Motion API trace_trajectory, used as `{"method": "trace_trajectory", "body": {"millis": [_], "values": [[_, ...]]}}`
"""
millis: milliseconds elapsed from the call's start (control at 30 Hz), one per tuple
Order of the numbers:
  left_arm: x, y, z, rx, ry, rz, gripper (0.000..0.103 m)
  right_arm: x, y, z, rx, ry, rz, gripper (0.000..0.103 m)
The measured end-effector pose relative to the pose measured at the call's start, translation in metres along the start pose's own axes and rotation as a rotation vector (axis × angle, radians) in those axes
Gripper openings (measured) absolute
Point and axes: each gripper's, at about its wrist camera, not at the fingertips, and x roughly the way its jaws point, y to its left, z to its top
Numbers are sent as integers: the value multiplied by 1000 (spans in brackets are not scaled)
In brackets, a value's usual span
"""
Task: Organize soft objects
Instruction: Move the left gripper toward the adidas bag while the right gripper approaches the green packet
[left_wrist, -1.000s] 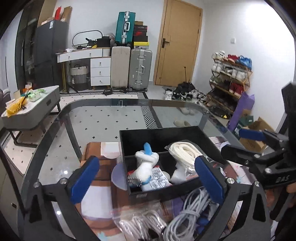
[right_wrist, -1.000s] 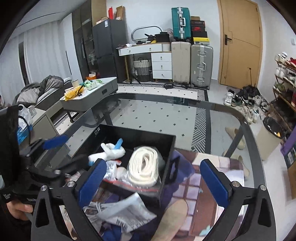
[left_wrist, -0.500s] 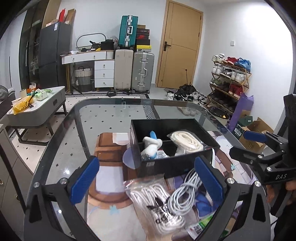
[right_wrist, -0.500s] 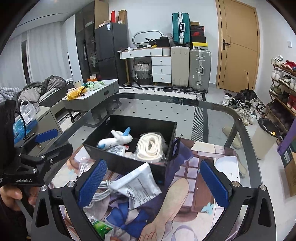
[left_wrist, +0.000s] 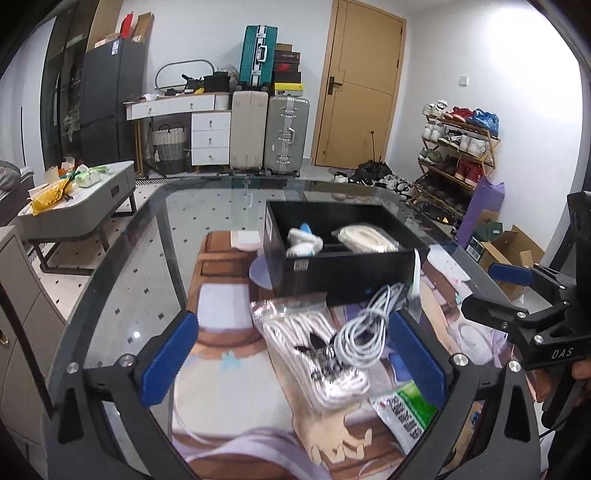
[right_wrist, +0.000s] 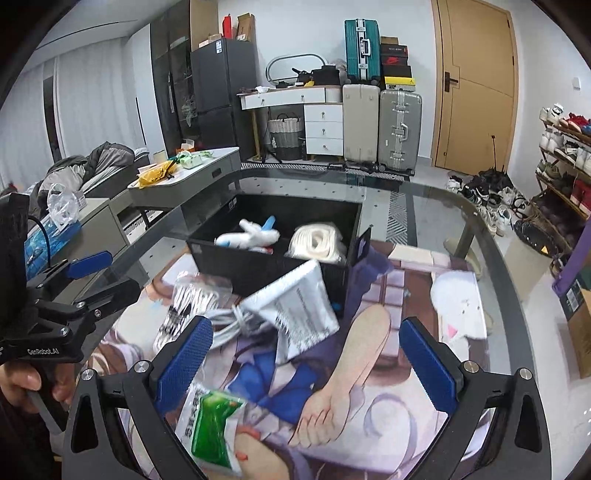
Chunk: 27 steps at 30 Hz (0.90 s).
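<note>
Both grippers hover above the glass table (left_wrist: 122, 266), nothing in either. Left gripper (left_wrist: 293, 349): jaws spread wide, blue pads well apart, empty. Right gripper (right_wrist: 303, 360): same, wide open, empty.

Black box (left_wrist: 343, 269) sits mid-table on the printed mat (left_wrist: 229, 354), long axis running left-right across the left view. Inside: white plush w/ blue tip (left_wrist: 303, 242) in the left compartment, lying roughly on its side in the right view, blue tip pointing up and to the far right. Coiled white rope in a bag (left_wrist: 364, 238) in the right compartment, coil's long axis going near-to-far.

Outside the box, near side: clear bag of white cable (left_wrist: 314, 347) lies flat on the mat, long axis running from the box toward the camera, slightly to the right. Loose grey-white cable coil (left_wrist: 369, 328) overlaps its right edge, just beside the box front. White printed pouch (right_wrist: 295, 314) leans tilted against the box's near wall. Green-and-white packet (right_wrist: 207, 424) lies nearest, by the right gripper's left pad, long axis near-to-far.

A hand (right_wrist: 22, 380) holds the left gripper's handle at the left edge of the right view.
</note>
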Motion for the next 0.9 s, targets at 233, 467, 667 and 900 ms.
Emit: {"method": "trace_trajectory", "body": {"millis": [233,467,667,900], "values": [[3,0,-17,5,23,2,103,3,10,-20,-3,28,14,102],[9,-1,-23,25,32,17,103,11,14,-29,-19,53,43,102],[14,-1,-29,29,45,2,103,21,24,-36,-65,96,55,102],[15,-2,-35,31,62,-21,103,35,31,-45,-95,154,81,102]]}}
